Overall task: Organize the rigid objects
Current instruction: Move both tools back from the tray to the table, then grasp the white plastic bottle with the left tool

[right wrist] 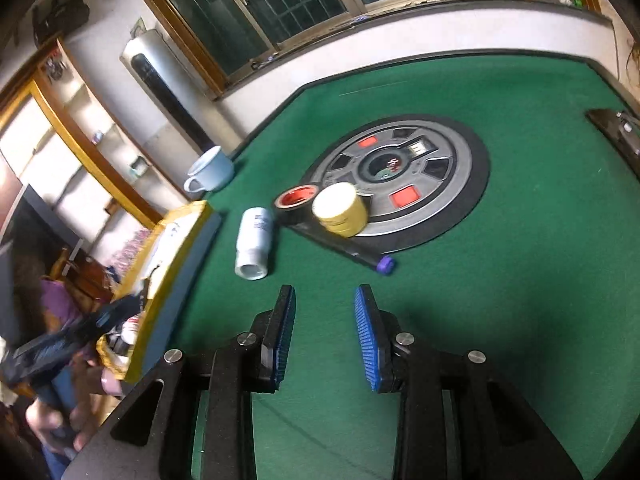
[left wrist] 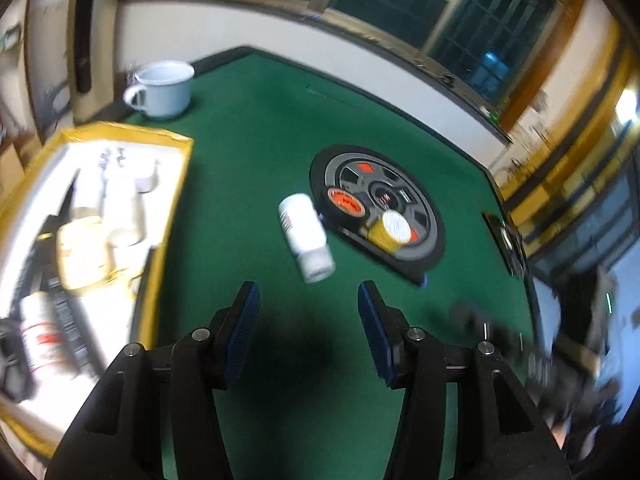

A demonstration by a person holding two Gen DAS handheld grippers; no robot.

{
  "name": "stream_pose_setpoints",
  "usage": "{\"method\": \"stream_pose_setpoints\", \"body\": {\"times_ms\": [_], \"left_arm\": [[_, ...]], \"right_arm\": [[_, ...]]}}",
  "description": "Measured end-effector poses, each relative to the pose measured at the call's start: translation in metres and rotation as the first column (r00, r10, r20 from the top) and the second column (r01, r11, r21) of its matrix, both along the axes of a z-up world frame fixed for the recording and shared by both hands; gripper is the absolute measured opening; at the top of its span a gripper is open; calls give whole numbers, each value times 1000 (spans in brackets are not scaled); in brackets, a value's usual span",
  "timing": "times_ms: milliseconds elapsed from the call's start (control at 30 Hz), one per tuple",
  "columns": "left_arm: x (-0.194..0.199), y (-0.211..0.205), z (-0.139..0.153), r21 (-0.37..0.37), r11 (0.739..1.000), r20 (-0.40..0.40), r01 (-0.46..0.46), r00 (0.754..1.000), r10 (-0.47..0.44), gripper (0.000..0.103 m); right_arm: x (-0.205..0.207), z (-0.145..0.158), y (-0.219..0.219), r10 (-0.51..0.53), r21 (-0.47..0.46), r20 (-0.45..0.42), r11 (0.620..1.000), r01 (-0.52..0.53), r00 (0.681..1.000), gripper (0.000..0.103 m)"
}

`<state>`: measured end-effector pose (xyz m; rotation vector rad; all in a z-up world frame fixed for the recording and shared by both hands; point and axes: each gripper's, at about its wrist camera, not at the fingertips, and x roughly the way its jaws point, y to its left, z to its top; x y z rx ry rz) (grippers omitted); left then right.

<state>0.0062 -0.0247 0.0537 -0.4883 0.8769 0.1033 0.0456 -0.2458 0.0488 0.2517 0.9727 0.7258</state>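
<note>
the white bottle (left wrist: 306,238) lies on its side on the green felt table (left wrist: 256,128), cap end pointing toward the grippers, between the yellow-rimmed box (left wrist: 176,184) and the round grey centre panel (left wrist: 430,216); lying flat like that it would likely roll if nudged sideways. just beside it, at the panel's near edge, sit a red-and-black tape roll (right wrist: 295,197) and a yellow tape roll (right wrist: 340,210) touching each other, with a black marker with a purple cap (right wrist: 362,256) lying along the edge in front of them. the box already holds bottles and jars, blurred and overexposed, so it is probably the collecting place and the loose things are what remains. the left gripper (left wrist: 308,296) hovers above the felt with its fingers spread wide and empty, lined up roughly with the bottle's cap, as if to straddle it. the right gripper (right wrist: 324,300) is also parted and empty, aimed nearer the marker. a white mug (left wrist: 162,88) stands at the far corner, well apart.
</note>
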Motion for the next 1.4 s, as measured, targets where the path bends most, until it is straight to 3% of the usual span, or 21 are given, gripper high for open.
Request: {"method": "stream_pose_setpoints", "body": {"times_ms": [133,267,467,500,533,633,767,900,1033,1133,1233,1333,1367,1400], "left_arm": [[45,9,-22,-37,997,-96,-64,994,60,50],[71,8,-31,11,997,-124,-82,989,83,50],[96,5,-59,-8,999,-167,-37,985,35,48],[92,4,-56,16,999,-138,-28,990,30,48],[87,3,-56,31,999,-130,-12,991,16,37],[61,5,-55,-14,1000,-106,16,994,-17,36],[2,-8,-52,24,996,-89,86,993,-84,33],[-41,-22,-46,60,985,-89,161,984,-156,33],[-51,-26,-47,101,981,-49,165,986,-161,33],[-56,-30,-48,143,976,-31,164,986,-161,33],[-53,-25,-50,119,980,-21,158,987,-157,33],[-49,-23,-52,87,984,-8,154,988,-154,33],[-47,-23,-53,79,985,-5,152,988,-152,33],[-48,-21,-53,71,986,-2,150,989,-150,33]], "right_arm": [[2,-3,-1,-8,16,-12,1000,8,1000,27],[0,0,-2,-10,35,-11,999,10,1000,27],[0,1,-3,-19,29,0,999,19,1000,27],[1,0,-3,-20,26,1,999,20,1000,27],[0,-1,-3,-21,21,3,1000,21,1000,27],[0,0,-5,-29,-3,27,1000,30,999,27],[3,0,2,-1,-72,85,997,7,996,27],[21,-5,16,53,-142,73,989,-42,996,27],[48,-14,31,106,-139,12,985,-103,994,33],[62,-23,46,146,-183,17,973,-140,989,36],[58,-32,57,191,-199,29,963,-182,981,36],[45,-36,70,222,-276,73,941,-194,972,37],[41,-36,74,234,-296,84,934,-200,969,32],[37,-36,77,253,-313,77,925,-218,964,17]]}}
